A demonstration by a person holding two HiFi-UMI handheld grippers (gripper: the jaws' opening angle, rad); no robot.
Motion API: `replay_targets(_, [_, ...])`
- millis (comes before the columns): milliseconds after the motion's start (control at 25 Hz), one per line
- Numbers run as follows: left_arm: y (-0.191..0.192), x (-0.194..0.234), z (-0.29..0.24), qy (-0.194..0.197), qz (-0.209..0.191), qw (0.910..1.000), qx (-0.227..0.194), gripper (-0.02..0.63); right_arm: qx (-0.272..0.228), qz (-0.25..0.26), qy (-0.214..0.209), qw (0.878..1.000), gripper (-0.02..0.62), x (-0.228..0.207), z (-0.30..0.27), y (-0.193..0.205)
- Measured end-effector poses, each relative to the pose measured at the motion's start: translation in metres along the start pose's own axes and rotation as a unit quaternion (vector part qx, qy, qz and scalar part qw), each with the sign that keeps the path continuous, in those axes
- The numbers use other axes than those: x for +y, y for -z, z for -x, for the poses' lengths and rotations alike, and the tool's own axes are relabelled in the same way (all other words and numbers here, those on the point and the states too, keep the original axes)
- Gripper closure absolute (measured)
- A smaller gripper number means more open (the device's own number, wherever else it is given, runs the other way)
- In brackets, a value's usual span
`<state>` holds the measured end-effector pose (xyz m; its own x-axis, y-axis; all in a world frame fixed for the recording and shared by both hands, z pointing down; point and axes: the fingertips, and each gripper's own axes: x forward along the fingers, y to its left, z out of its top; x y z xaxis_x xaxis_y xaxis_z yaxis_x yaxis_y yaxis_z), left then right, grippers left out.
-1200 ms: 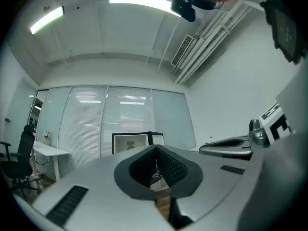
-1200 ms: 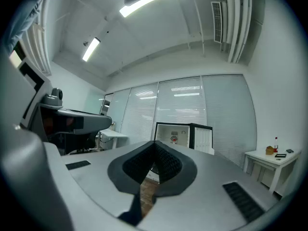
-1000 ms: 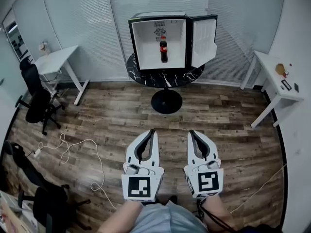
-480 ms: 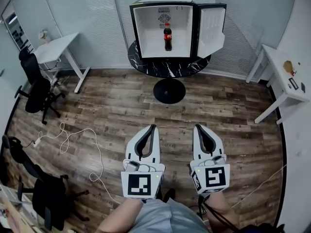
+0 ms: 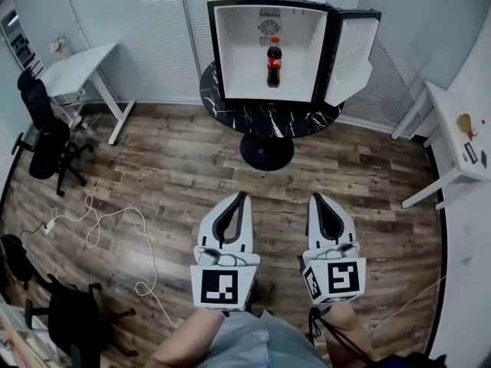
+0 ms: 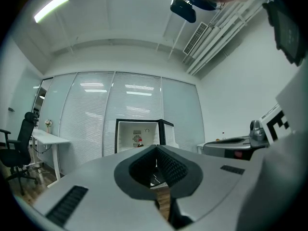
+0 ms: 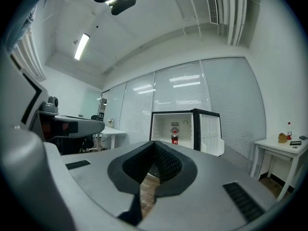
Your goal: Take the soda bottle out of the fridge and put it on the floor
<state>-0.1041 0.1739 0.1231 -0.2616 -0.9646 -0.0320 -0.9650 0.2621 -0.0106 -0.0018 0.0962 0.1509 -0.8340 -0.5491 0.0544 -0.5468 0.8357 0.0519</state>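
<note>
My left claw [image 5: 240, 196] and right claw [image 5: 314, 198] are closed on nothing, level and side by side, as nothing is within reach; the bottle [image 5: 274, 62] stands upright in the open fridge [image 5: 236, 52] on the table [image 5: 268, 119], well ahead across the floor [image 5: 176, 182].

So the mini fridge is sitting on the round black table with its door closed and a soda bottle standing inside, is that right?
Not quite: the door is open, swung out to the right in the head view. The fridge does sit on the round black table, with the soda bottle standing inside.
</note>
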Motion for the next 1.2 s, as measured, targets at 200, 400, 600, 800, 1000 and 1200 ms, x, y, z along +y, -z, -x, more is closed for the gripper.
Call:
replay_targets(200, [-0.014, 0.039, -0.062, 0.008, 0.001, 0.9997, -0.022, 0.589, -0.019, 0.004, 0.010, 1.000, 0.583, -0.012, -0.070, -0.020])
replay_targets(400, [-0.021, 0.061, -0.110, 0.022, 0.002, 0.9990, -0.038, 0.589, -0.031, 0.010, 0.020, 0.999, 0.581, -0.023, -0.118, -0.034])
replay_targets(600, [-0.014, 0.069, -0.143, 0.037, 0.004, 0.9988, -0.033, 0.589, -0.032, 0.007, 0.034, 0.999, 0.583, -0.038, -0.146, -0.036])
replay_targets(800, [0.001, 0.073, -0.171, 0.045, 0.009, 0.9987, -0.023, 0.589, -0.020, -0.005, 0.044, 0.999, 0.581, -0.053, -0.167, -0.021])
replay_targets(1000, [0.016, 0.075, -0.210, 0.051, 0.004, 0.9987, -0.008, 0.589, -0.010, -0.011, 0.047, 0.999, 0.581, -0.075, -0.195, -0.008])
replay_targets(1200, [0.027, 0.079, -0.263, 0.051, -0.003, 0.9987, 0.004, 0.589, -0.005, -0.020, 0.045, 0.999, 0.581, -0.107, -0.240, 0.001])
